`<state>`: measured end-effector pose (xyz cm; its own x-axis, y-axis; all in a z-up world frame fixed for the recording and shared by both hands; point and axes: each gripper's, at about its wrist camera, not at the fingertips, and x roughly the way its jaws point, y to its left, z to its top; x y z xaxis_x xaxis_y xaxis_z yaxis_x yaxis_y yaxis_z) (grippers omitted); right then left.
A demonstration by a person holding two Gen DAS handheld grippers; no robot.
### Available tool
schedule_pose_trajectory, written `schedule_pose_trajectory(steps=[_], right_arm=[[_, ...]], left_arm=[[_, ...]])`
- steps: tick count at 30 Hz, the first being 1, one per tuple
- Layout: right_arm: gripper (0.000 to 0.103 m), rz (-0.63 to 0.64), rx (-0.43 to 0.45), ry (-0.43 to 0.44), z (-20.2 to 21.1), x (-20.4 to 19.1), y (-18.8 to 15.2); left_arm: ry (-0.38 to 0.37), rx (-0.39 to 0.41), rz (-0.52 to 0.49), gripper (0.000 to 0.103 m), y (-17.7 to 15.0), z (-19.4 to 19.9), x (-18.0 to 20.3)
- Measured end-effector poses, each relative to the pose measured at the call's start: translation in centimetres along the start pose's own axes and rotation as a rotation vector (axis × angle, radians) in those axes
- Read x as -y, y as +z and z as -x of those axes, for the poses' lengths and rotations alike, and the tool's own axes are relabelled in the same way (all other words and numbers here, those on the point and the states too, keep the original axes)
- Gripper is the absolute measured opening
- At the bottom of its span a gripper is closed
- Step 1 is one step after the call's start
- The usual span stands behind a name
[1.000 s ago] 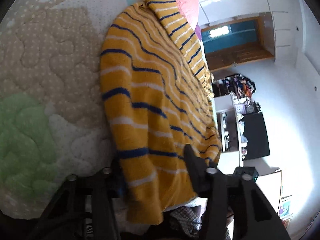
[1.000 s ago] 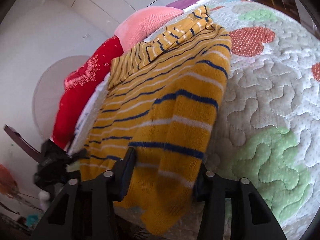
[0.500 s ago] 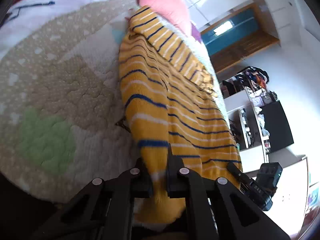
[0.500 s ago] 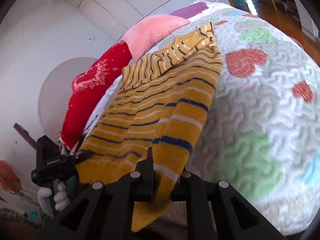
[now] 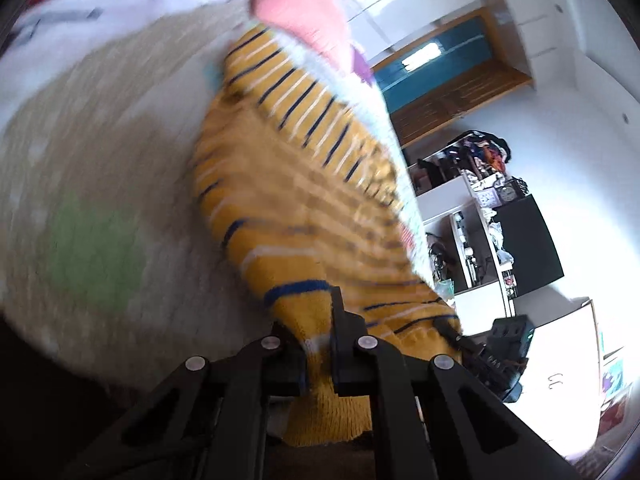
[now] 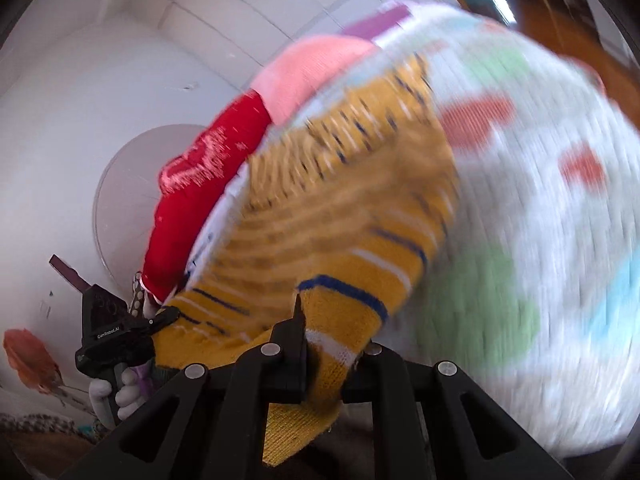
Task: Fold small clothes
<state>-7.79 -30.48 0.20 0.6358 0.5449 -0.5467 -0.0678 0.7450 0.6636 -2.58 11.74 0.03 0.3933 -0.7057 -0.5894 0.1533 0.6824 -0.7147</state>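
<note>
- Left wrist view: the left gripper [image 5: 320, 344] has its two black fingers pressed together on the near hem corner of the mustard-yellow knitted sweater with navy and white stripes [image 5: 304, 216]. A second ago the same fingers stood wide apart around that hem; now the cloth is pinched between them and hangs below.
- Beyond the fingertips the sweater runs away over the cream quilted bedspread with coloured patches [image 5: 104, 184], toward a pink pillow [image 5: 304, 12]. The whole view is streaked with blur, so the gripper seems to be lifting fast.
- To the right of the fingers, the other handheld unit shows at the sweater's far hem corner.
- Right wrist view: the right gripper [image 6: 332, 340] is likewise clamped on the opposite hem corner, where a second ago it was spread open. A red pillow [image 6: 208, 196] lies past the fingers to the left.
- Judgement: both bottom corners are secured, so the hem looks ready to be carried up toward the collar for the first fold.
</note>
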Motion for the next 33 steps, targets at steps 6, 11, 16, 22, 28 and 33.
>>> schedule_pose_trajectory(steps=[6, 11, 16, 22, 28, 33], right_arm=[[0.01, 0.085, 0.105, -0.057, -3.7, -2.4, 10.1], [0.01, 0.031, 0.081, -0.113, -9.8, -0.9, 17.6], [0.014, -0.089, 0.034, -0.193, -15.7, 2.9, 22.6], [0.063, -0.32, 0.081, -0.121, -18.3, 7.4, 25.2], [0.067, -0.353, 0.138, -0.155, -18.3, 8.5, 26.6], [0.068, -0.27, 0.165, -0.222, -15.3, 7.8, 26.1]], left_arm=[[0.049, 0.045, -0.071, 0.008, 9.0, -3.7, 3.5], [0.094, 0.042, 0.007, 0.008, 17.3, -9.7, 3.7], [0.138, 0.01, 0.132, 0.008, 22.8, -15.5, 0.1], [-0.06, 0.008, 0.329, 0.026, 25.5, -17.4, -4.3], [-0.198, 0.077, 0.401, 0.053, 27.0, -16.2, -4.4], [-0.156, 0.13, 0.362, 0.057, 27.5, -13.3, -3.5]])
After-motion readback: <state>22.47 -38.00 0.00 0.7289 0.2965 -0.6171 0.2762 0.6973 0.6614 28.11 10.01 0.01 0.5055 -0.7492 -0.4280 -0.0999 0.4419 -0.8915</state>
